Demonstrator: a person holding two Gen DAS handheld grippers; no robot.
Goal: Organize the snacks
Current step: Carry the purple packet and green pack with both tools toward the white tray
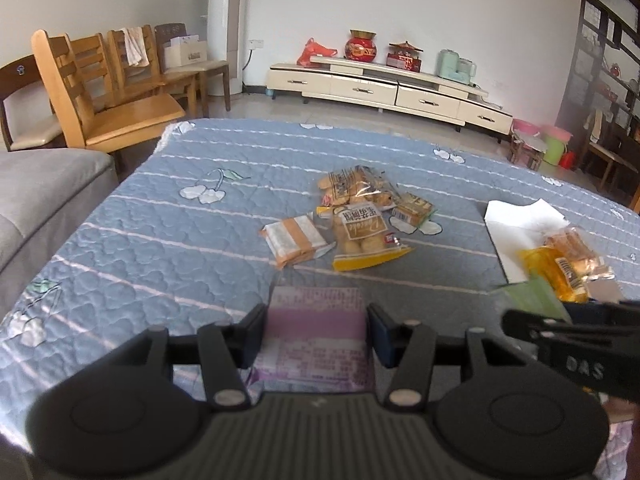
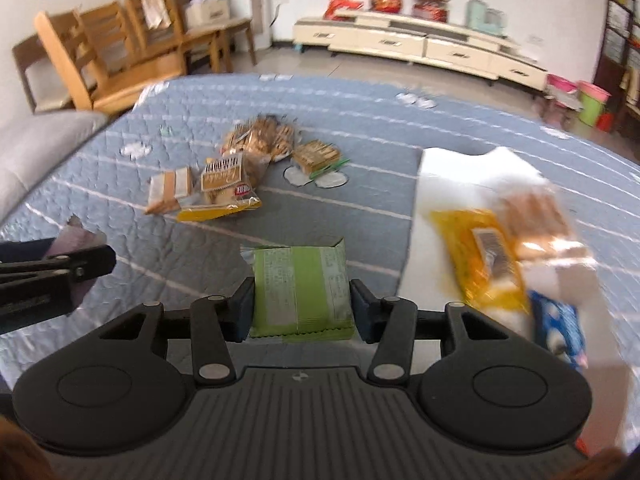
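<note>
Two packets are in my grip, one per hand. From the left wrist, my left gripper [image 1: 316, 336] pinches a flat pale purple foil snack packet [image 1: 316, 332] by its sides, lifted over the blue quilted cover [image 1: 160, 232], probably to carry it; its print is too blurred to read. From the right wrist, my right gripper [image 2: 302, 300] clamps a green foil snack packet [image 2: 302, 292], near the white sheet [image 2: 460, 176] where a yellow snack bag [image 2: 480, 256] lies, likely the sorting spot. Motion smears that side.
</note>
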